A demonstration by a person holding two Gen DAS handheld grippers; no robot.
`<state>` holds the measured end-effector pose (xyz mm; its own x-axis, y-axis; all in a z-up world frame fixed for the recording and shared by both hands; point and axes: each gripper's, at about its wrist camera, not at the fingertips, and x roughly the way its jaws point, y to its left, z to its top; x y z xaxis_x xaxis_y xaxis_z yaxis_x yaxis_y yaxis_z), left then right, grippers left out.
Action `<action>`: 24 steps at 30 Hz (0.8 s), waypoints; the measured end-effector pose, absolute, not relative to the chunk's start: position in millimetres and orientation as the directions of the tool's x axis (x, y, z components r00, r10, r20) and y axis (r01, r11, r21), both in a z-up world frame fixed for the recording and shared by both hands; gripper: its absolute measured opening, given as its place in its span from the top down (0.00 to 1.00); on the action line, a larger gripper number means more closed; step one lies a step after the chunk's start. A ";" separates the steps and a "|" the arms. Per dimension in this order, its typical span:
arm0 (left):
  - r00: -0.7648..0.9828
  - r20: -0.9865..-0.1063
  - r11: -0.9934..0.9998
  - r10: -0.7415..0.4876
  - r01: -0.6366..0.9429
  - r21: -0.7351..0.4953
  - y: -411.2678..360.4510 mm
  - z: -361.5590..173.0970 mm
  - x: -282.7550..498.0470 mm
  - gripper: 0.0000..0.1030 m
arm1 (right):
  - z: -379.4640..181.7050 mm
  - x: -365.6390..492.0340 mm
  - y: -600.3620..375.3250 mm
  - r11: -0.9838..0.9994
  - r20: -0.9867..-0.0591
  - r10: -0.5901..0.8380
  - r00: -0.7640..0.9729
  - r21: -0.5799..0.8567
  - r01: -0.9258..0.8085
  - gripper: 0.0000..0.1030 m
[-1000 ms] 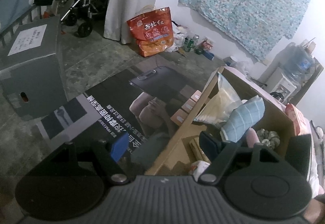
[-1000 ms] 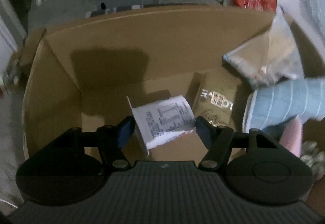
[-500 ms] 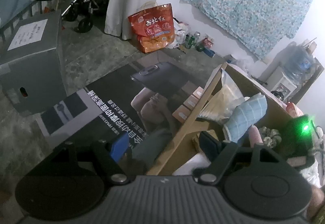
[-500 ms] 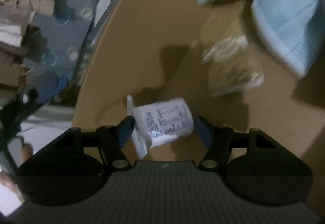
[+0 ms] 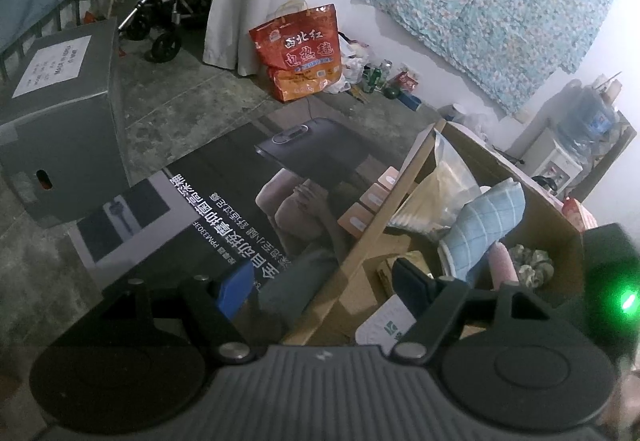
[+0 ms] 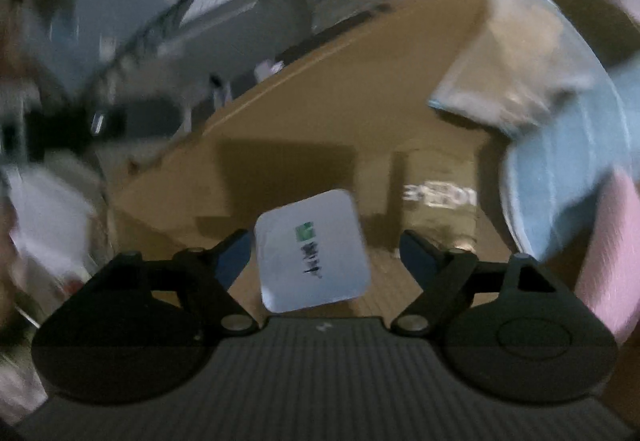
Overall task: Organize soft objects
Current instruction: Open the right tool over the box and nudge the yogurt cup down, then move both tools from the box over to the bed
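An open cardboard box (image 5: 362, 253) holds soft things: a light blue checked cloth (image 5: 486, 225), a pink roll (image 5: 505, 261), a clear bag (image 5: 436, 193) and a mottled bundle (image 5: 532, 267). My left gripper (image 5: 324, 281) is open and empty, astride the box's near wall. My right gripper (image 6: 326, 261) is open inside the box; a white packet (image 6: 312, 251) with a green mark lies between its fingers, touching neither. The packet also shows in the left wrist view (image 5: 386, 327). The blue cloth (image 6: 568, 169) and pink roll (image 6: 608, 257) are to the right. The right wrist view is blurred.
A printed poster (image 5: 224, 209) lies on the concrete floor left of the box. A grey carton (image 5: 60, 113), a red shopping bag (image 5: 300, 53), a wheelchair (image 5: 160, 17) and a water dispenser (image 5: 560, 165) stand around. A brown packet (image 6: 440, 201) lies on the box floor.
My right gripper has opened and let go of the white packet, which now lies flat-face up between the fingers; the view swung sharply. The left gripper barely moved.
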<state>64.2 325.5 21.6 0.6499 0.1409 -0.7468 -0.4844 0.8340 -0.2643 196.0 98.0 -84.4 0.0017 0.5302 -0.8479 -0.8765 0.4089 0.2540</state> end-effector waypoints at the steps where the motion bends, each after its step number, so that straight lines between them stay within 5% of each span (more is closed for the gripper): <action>1: 0.649 -0.748 0.834 0.141 -0.485 -0.264 325.7 21.4 64.5 0.25 | -87.3 190.0 104.3 0.406 -0.865 0.502 0.016 0.219 -0.887 0.22; 4: 0.647 -0.750 0.830 0.138 -0.489 -0.269 325.9 20.4 63.9 0.25 | -92.0 183.0 110.8 0.412 -0.882 0.472 0.002 0.218 -0.884 0.40; 24: 0.648 -0.745 0.836 0.155 -0.488 -0.251 324.7 22.6 63.1 0.25 | -107.1 222.6 90.8 0.505 -0.771 0.614 0.172 0.215 -0.836 0.40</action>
